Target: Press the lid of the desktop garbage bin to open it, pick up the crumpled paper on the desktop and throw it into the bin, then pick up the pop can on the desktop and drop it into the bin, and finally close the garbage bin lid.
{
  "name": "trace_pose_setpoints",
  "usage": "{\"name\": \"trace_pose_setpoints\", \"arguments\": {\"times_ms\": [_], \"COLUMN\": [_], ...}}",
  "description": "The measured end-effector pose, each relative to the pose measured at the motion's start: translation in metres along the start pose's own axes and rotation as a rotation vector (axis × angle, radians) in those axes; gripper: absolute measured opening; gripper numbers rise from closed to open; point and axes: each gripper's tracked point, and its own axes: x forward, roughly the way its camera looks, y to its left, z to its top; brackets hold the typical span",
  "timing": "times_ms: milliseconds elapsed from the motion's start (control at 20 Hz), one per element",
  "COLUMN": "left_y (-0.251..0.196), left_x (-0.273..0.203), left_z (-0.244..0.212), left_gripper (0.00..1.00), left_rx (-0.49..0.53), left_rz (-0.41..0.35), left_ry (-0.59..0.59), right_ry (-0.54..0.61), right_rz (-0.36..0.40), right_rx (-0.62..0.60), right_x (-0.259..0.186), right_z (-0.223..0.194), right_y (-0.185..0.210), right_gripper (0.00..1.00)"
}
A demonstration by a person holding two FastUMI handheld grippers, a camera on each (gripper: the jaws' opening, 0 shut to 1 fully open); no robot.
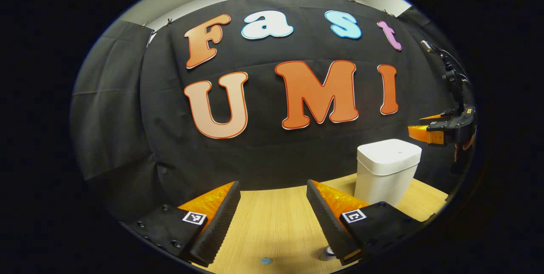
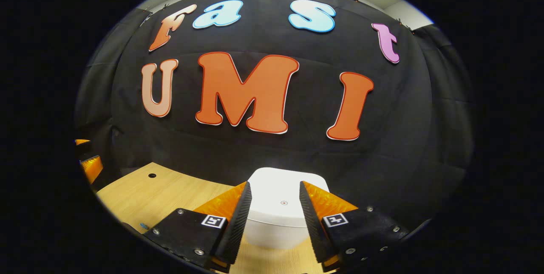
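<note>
From the left side of the booth, the left hand-held gripper (image 1: 272, 206) hangs low over the pale wood-grain bench (image 1: 272, 223) with its fingers spread wide and nothing between them; a small metallic round thing (image 1: 327, 252), perhaps the top of the pop can, peeks out by its right finger, though I cannot be sure what it is. Further right stands the white, rounded-square plastic desktop garbage bin (image 1: 384, 172), its lid down and flat. The right hand-held gripper (image 2: 275, 210) hovers just above that lid, fingers moderately apart and holding nothing, the gap framing the small dot (image 2: 284, 202) near the lid's middle. The step in hand looks to be the opening press: I would bring one fingertip, or the two drawn together, straight down near that dot, push firmly and briefly, then lift clear so the lid can spring up without striking the fingers. By count: one bin, two grippers, one possible can; I can make out no crumpled paper from here.
</note>
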Motion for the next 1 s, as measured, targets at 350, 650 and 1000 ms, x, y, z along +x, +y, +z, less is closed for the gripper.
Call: {"name": "trace_pose_setpoints", "arguments": {"times_ms": [350, 650, 1000], "left_y": [0.009, 0.020, 0.016], "left_x": [-0.009, -0.019, -0.023], "left_z": [-0.008, -0.012, -0.016], "left_gripper": [1.00, 0.99, 1.00], "left_rx": [0.012, 0.014, 0.014], "left_rz": [0.071, 0.155, 0.211], "left_ry": [0.028, 0.051, 0.077], "right_ry": [0.049, 0.072, 0.174], "right_rz": [-0.008, 0.027, 0.058], "right_rx": [0.029, 0.048, 0.053], "right_x": [0.030, 0.055, 0.082], "right_z": [-0.012, -0.024, -0.059], "right_y": [-0.011, -0.010, -0.015], "right_gripper": [0.12, 0.02, 0.01]}}
